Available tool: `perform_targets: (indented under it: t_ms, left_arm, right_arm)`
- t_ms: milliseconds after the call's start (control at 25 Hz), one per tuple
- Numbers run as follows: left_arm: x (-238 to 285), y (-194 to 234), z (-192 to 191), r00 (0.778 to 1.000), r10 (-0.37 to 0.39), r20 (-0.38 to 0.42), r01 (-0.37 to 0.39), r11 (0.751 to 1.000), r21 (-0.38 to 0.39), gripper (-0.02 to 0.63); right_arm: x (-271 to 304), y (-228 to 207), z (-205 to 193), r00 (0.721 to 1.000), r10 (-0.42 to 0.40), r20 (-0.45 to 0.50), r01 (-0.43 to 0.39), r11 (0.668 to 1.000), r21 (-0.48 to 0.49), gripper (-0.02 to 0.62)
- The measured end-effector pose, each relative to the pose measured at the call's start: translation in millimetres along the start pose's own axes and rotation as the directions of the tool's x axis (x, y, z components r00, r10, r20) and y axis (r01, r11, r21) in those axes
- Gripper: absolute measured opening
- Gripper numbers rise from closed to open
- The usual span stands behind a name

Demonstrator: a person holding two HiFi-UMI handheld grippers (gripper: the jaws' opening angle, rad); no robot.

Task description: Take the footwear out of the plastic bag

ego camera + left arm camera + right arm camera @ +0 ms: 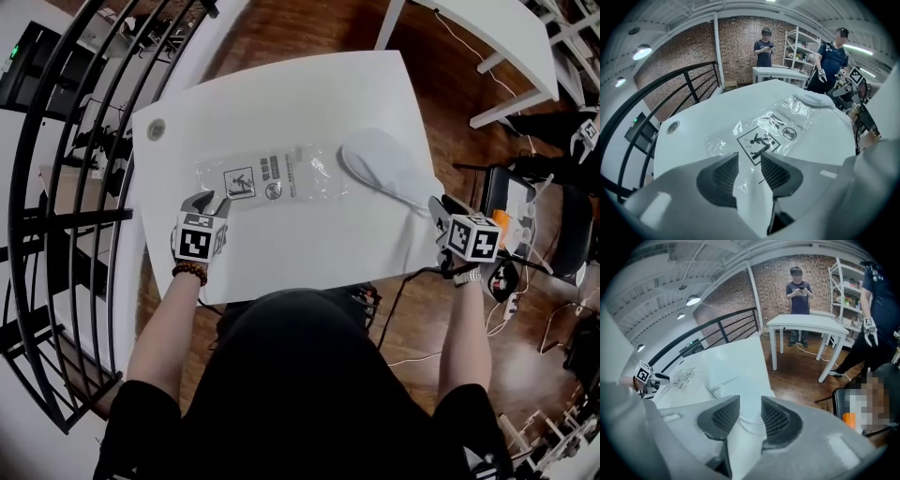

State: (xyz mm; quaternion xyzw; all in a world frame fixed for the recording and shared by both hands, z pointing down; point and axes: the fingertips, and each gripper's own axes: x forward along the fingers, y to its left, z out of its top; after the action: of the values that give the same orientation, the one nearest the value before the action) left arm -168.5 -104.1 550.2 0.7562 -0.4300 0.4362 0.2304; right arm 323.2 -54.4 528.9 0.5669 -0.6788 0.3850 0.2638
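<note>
We see left gripper [206, 202] and right gripper [439, 206] jaws apart; only head view shows slipper [384, 169] whole, diagonal, end toward right gripper.

This is a loft-style lab or workshop: a bare brick wall [740, 47] at twelve o'clock, metal shelving [799, 49] at one o'clock, and white worktables [281, 103] on a wooden floor [445, 103]. A black steel railing [75, 220] runs along at nine o'clock, and industrial hanging lamps [693, 300] hang overhead.

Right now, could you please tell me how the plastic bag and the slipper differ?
The plastic bag is clear with black print; the slipper is plain opaque white. The plastic bag lies flat and crinkled; the slipper bulges upward. Both rest on the white table.
</note>
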Motion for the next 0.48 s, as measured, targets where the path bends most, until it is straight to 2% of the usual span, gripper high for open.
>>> perform_targets:
  t_ms: [280,480]
  left_arm:
    - [-26,-3,19,0.994,-0.043,0.104,0.04,0.999,0.035,0.166]
    - [-44,-9,31,0.98,-0.095,0.174,0.083,0.994,0.075,0.149]
  right_arm:
    - [-4,54,19,1.0,0.016,0.021,-0.014,0.995,-0.095,0.122]
    - [-6,112,33,0.998,0.046,0.051,-0.036,0.984,-0.175,0.061]
